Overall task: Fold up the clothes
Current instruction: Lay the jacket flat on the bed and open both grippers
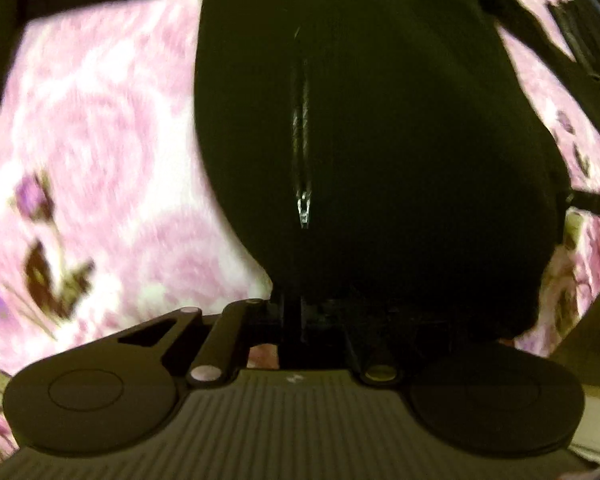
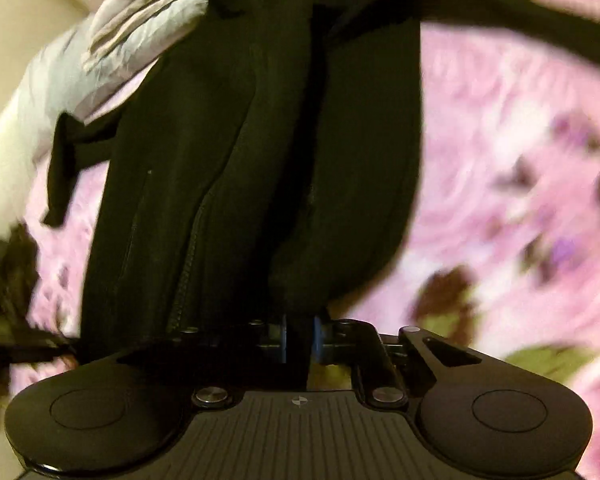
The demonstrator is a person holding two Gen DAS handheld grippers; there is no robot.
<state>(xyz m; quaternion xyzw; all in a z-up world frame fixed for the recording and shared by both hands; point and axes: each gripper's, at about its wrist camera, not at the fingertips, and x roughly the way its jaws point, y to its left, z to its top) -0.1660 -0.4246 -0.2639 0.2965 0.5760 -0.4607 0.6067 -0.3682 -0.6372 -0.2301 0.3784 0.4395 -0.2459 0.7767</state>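
Note:
A black zip-up jacket (image 1: 380, 140) lies on a pink floral bedspread (image 1: 100, 140), its zipper (image 1: 302, 160) running up the middle. My left gripper (image 1: 294, 320) points down at the jacket's near edge, jaws together with the dark fabric pinched between them. In the right wrist view the same jacket (image 2: 220, 160) hangs in folds, one sleeve trailing off to the upper right. My right gripper (image 2: 300, 336) is shut on a fold of it, the black cloth sitting between its blue pads (image 2: 318, 336).
A pale grey-white cloth (image 2: 132, 40) is bunched at the far edge of the bedspread (image 2: 500, 140), partly under the jacket. Another dark ribbed item (image 1: 588, 40) lies at the upper right of the left wrist view. A blurred dark shape (image 2: 8, 280) sits at the left.

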